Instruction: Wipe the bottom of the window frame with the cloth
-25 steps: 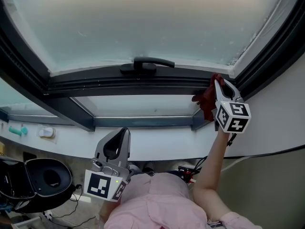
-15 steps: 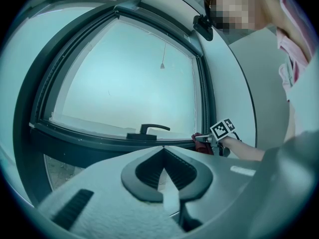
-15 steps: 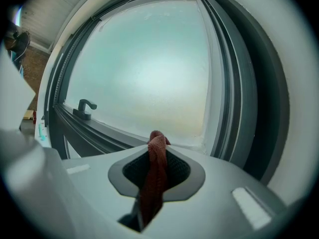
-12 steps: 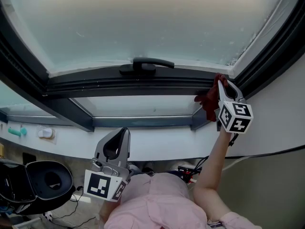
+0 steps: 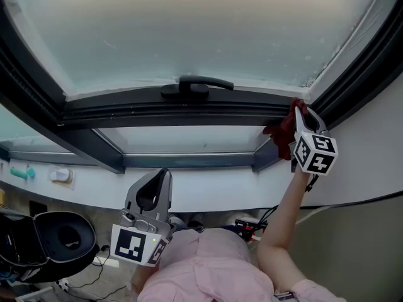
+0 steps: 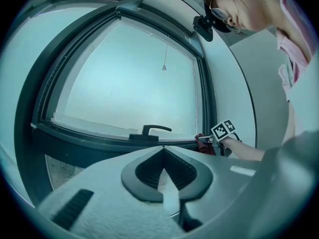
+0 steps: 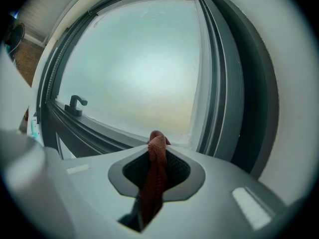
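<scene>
A dark red cloth [image 5: 284, 129] is pinched in my right gripper [image 5: 298, 108], whose jaws are shut on it, at the right end of the dark bottom rail of the window frame [image 5: 126, 113], close to the corner. The right gripper view has the cloth [image 7: 156, 173] running up between the jaws, its tip just before the rail [image 7: 94, 129]. My left gripper [image 5: 165, 173] hangs low near the person's chest, jaws shut and empty, away from the frame. In the left gripper view, that gripper [image 6: 163, 149] faces the window, with the cloth [image 6: 204, 144] far off.
A black window handle [image 5: 195, 84] sits mid-rail. Below the rail lie a lower pane and a white sill [image 5: 214, 187]. A teal object [image 5: 20, 173] and a white fitting [image 5: 62, 175] sit on the sill's left. A black bin [image 5: 53, 239] stands on the floor.
My right gripper has slid the cloth to the right along the bottom rail, toward the frame's corner. The left gripper has stayed where it was.
</scene>
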A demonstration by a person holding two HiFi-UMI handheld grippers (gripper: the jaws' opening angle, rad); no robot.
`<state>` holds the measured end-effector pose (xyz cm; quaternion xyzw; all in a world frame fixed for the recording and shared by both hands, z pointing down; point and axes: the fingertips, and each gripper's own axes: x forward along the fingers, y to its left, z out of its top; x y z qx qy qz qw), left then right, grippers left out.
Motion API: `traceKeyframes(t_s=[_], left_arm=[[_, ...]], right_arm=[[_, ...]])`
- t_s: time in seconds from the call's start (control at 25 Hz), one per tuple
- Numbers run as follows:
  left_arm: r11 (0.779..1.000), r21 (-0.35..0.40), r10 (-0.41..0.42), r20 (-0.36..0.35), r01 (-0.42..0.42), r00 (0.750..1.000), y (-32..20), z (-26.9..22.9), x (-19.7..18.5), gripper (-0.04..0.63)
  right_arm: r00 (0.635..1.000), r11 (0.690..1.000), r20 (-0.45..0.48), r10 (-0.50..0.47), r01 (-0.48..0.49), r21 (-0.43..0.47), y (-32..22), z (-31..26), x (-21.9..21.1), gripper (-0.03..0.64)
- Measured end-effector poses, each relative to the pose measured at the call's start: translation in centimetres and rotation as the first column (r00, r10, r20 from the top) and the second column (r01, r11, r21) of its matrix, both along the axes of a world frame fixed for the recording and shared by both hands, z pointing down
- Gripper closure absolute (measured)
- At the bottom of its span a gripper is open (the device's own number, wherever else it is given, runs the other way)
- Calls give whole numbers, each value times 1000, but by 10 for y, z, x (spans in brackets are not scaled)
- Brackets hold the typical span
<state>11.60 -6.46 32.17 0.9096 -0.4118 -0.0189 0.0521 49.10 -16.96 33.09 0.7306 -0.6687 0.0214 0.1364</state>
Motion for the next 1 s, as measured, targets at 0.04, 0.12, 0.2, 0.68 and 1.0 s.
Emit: traceKeyframes(t_s=[0.04, 0.12, 0.2, 0.68, 1.0], left_arm=[[1000, 0, 0, 0, 0, 1000, 0, 0, -1, 597], [1000, 0, 1, -1, -1, 1000, 1, 0, -1, 597], [1000, 0, 2, -2, -2, 1000, 1, 1, -3, 597], [1000, -3, 2, -11, -2, 1000, 0, -1, -18, 598], [1000, 27, -2, -26, 3, 1000, -10, -8, -22, 597]], right_arm=[[1000, 1000, 1, 5, -5, 2, 0, 0, 2, 566], [1000, 1000, 0, 16, -16, 4, 1, 1, 5, 565], [999, 1000, -12, 31, -31, 0, 1, 1, 8, 566], [992, 994, -55, 110, -111, -19, 6, -1, 23, 566], [979, 988, -140, 150, -155, -28, -3, -9, 38, 566]])
